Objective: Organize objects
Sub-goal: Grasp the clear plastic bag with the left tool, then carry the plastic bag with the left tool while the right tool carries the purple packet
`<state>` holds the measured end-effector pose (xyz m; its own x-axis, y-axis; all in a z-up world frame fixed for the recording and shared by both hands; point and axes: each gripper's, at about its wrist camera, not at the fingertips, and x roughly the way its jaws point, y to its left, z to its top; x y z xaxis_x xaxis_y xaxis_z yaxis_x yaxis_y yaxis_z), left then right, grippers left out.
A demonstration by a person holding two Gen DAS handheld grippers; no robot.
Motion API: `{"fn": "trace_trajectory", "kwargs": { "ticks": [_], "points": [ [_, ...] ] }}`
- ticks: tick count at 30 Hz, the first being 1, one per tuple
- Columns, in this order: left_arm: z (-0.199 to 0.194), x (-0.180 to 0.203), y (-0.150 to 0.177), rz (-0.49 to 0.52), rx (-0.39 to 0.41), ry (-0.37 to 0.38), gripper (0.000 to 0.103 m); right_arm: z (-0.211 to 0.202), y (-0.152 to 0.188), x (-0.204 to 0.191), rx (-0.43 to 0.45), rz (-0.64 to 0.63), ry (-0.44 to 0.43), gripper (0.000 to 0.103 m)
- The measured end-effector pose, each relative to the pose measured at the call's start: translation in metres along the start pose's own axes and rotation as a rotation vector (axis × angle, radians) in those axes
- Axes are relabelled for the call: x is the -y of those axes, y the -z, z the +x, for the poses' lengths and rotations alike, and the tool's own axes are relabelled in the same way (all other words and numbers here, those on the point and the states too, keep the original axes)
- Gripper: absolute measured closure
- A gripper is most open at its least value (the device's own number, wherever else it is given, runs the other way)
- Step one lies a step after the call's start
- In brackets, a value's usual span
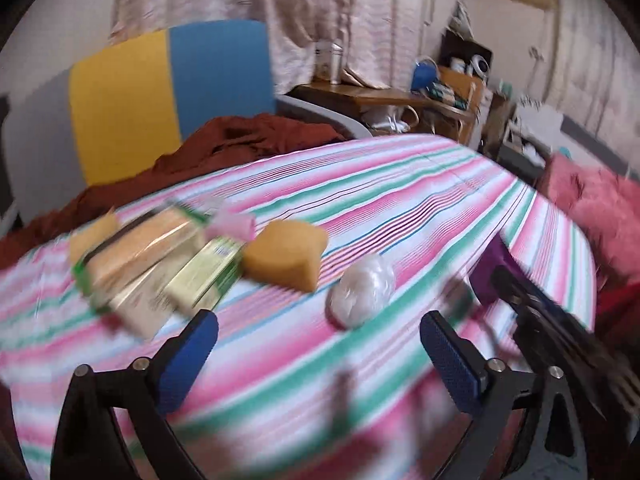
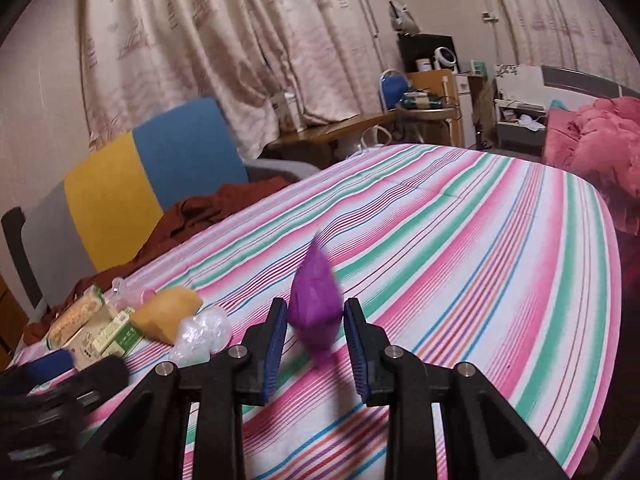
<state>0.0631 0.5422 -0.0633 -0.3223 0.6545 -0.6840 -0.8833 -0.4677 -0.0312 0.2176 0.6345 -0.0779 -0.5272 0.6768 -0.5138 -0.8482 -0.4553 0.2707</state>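
My right gripper (image 2: 316, 320) is shut on a purple pouch (image 2: 314, 300), held just above the striped bedspread (image 2: 460, 248); the pouch also shows in the left wrist view (image 1: 490, 276). My left gripper (image 1: 318, 332) is open and empty above the bedspread (image 1: 380, 200). Ahead of it lie a clear crumpled plastic ball (image 1: 362, 290), an orange sponge (image 1: 286, 254), a pale green box (image 1: 206, 270), a cream box (image 1: 140, 300) and a long packet of biscuits (image 1: 140, 240). The same group shows at the left of the right wrist view, with the plastic ball (image 2: 202, 334) and the sponge (image 2: 168, 314).
A rust-brown cloth (image 1: 240, 140) lies at the bed's far edge before a yellow and blue chair (image 1: 168, 92). A pink fluffy blanket (image 2: 600, 140) is to the right. A wooden desk (image 2: 340, 128) with clutter stands by the curtains.
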Motion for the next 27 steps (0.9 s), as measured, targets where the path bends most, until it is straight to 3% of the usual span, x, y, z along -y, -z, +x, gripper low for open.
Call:
{"fn": "trace_trajectory", "kwargs": {
  "ticks": [4,8,10,13,15,20,27],
  "points": [
    [0.035,0.011,-0.010,0.079,-0.033,0.018,0.014,0.004,-0.001,0.005,-0.006,0.025,0.000,0.075],
    [0.059,0.009,-0.015,0.036,-0.082,0.063,0.024,0.009,-0.001,0.011,-0.023,0.050,-0.004,0.075],
    [0.071,0.011,-0.017,0.037,-0.123,0.066,0.038,0.009,0.000,0.014,-0.027,0.061,-0.007,0.075],
    [0.074,0.013,-0.017,0.040,-0.119,0.065,0.044,0.007,0.002,0.014,-0.025,0.061,-0.010,0.075],
    [0.073,0.011,-0.016,0.034,-0.116,0.095,0.065,0.006,0.004,0.012,-0.027,0.054,-0.010,0.075],
    [0.062,0.008,-0.008,0.028,-0.076,0.101,0.066,0.005,0.005,0.013,-0.029,0.057,-0.027,0.075],
    [0.009,0.000,0.018,0.026,0.062,0.066,0.066,0.002,0.006,0.010,-0.016,0.039,-0.092,0.077]
  ]
}}
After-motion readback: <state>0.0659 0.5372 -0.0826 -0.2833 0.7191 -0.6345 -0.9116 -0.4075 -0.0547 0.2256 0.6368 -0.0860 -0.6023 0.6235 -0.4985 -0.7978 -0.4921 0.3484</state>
